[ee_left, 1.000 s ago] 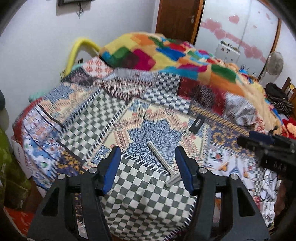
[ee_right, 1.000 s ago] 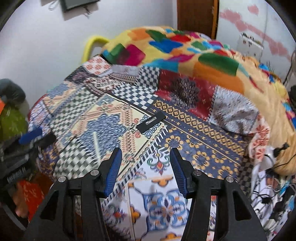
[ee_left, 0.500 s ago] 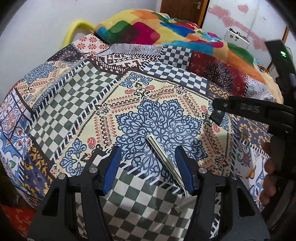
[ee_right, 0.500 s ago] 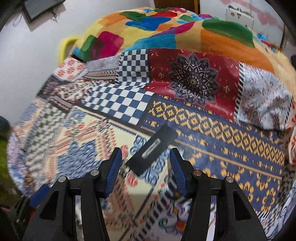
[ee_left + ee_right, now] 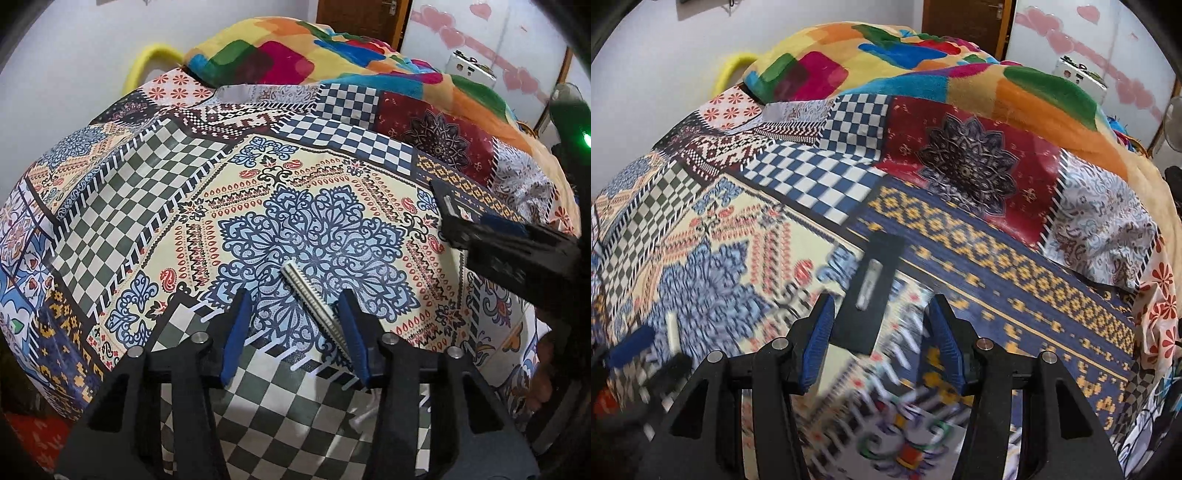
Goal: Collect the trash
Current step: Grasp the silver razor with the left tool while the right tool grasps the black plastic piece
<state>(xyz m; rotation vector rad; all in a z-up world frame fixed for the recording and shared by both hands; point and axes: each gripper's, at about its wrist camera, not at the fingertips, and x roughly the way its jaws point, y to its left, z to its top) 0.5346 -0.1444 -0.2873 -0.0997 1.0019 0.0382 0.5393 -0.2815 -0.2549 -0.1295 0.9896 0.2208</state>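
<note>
2 pieces of trash are seen lying flat on the patchwork bedspread point(image 5: 122, 206). A long, narrow silver-white strip point(image 5: 314, 299), perhaps a wrapper or a thin ribbed stick, lies slantwise on the blue floral medallion. The left gripper point(image 5: 293, 332) is set over its near end, the jaws closing from a middling width; the strip runs between them, close against the right finger point(image 5: 351, 339), but no pad is seen pressing on it yet.

A flat black rectangular card or sachet point(image 5: 873, 291) with a pale slot in it lies near the edge of the blue-and-yellow band. The right gripper point(image 5: 879, 339) is held over its near end at a middling width, with the card between the fingers and not touched. This view is blurred low down, so finer detail cannot be told.

Both pieces are judged light, thin and flat. The strip is best taken across its narrow width near the end. The card looks stiffer, and the soft cloth beneath may give, so its long edges should be pinched while the tips are pressed slightly into the cover.
</note>
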